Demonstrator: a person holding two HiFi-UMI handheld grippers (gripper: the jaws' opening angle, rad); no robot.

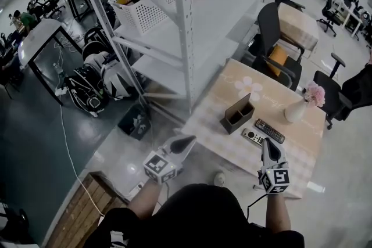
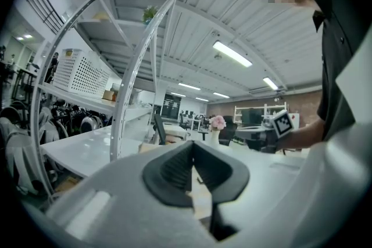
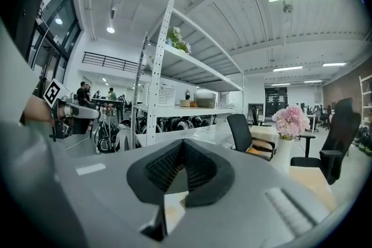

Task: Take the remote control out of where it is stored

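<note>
L gripper (image 1: pixel 187 142) and R gripper (image 1: pixel 269 143) both clenched, empty. Black remote (image 1: pixel 269 130), grey remote (image 1: pixel 253 137) lie on table (image 1: pixel 302 139) beside holder (image 1: pixel 237 114); holder seemingly empty, so extraction prob. done.

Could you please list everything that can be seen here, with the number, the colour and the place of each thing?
table: one, beige checked cloth, in front of the person
box: one, dark, open top, middle of the table
black remote: one, flat on the table beside the box
light grey remote: one, flat on the table, next to the black one
vase: one, white, with pink flowers, right part of the table
shelf rack: one, white, beyond the table
basket: one, white, on the rack
office chairs: several, black, beyond the table
bags: several, black and white, on the floor by the rack
left gripper: grey, jaws shut, empty, left of the table
right gripper: grey, jaws shut, empty, near the remotes
</note>
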